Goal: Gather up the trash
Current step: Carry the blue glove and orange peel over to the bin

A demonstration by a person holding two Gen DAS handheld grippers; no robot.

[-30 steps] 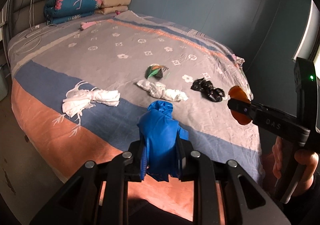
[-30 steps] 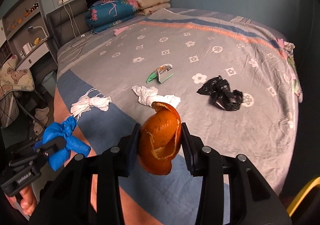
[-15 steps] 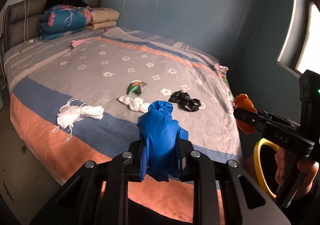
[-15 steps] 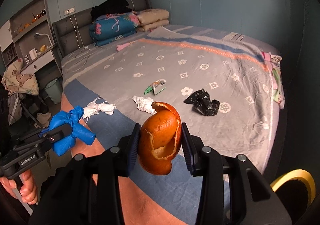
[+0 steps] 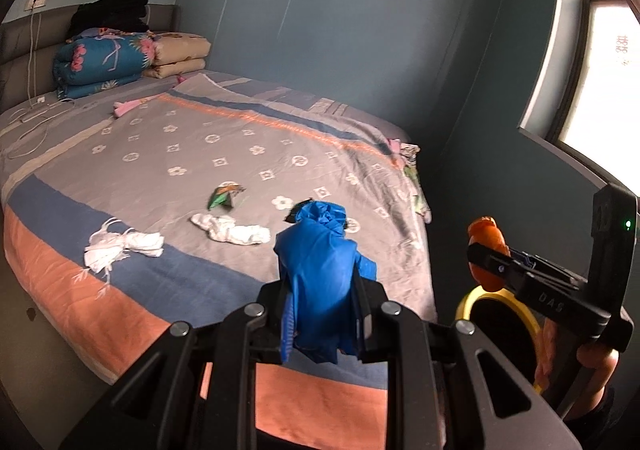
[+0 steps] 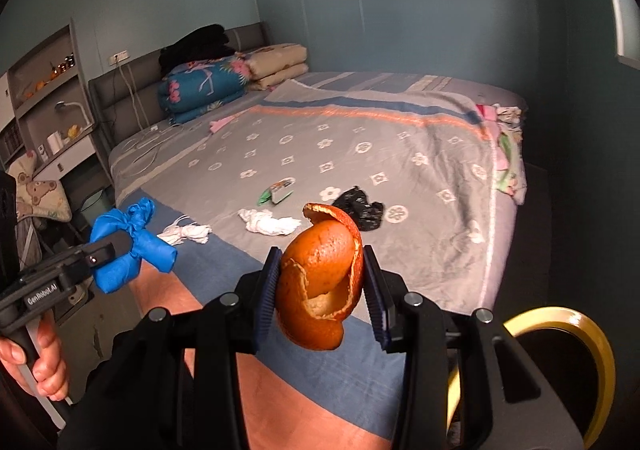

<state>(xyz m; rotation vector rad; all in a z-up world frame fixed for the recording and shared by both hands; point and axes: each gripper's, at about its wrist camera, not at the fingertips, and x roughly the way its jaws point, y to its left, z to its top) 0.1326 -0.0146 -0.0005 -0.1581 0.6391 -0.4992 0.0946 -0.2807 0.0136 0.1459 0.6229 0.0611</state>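
My left gripper (image 5: 320,314) is shut on a knotted blue plastic bag (image 5: 320,270), held in the air off the bed's near edge; the bag also shows in the right wrist view (image 6: 128,246). My right gripper (image 6: 320,286) is shut on an orange peel (image 6: 320,282), also seen in the left wrist view (image 5: 486,250). On the bed lie a white knotted bag (image 5: 120,246), a white crumpled tissue (image 5: 232,230), a green wrapper (image 5: 222,198) and a black plastic bag (image 6: 360,206). A yellow-rimmed bin (image 6: 568,330) stands low at the right.
The bed (image 5: 180,154) has a grey, blue and orange cover. Folded quilts (image 5: 104,58) and cables lie at the headboard. A pink item (image 5: 124,108) lies near them. Shelves and a desk (image 6: 44,110) stand at the left. A window (image 5: 600,70) is at the right.
Both grippers have pulled back from the bed and swung right, still holding their items. The yellow-rimmed bin has come further into view below the right gripper.
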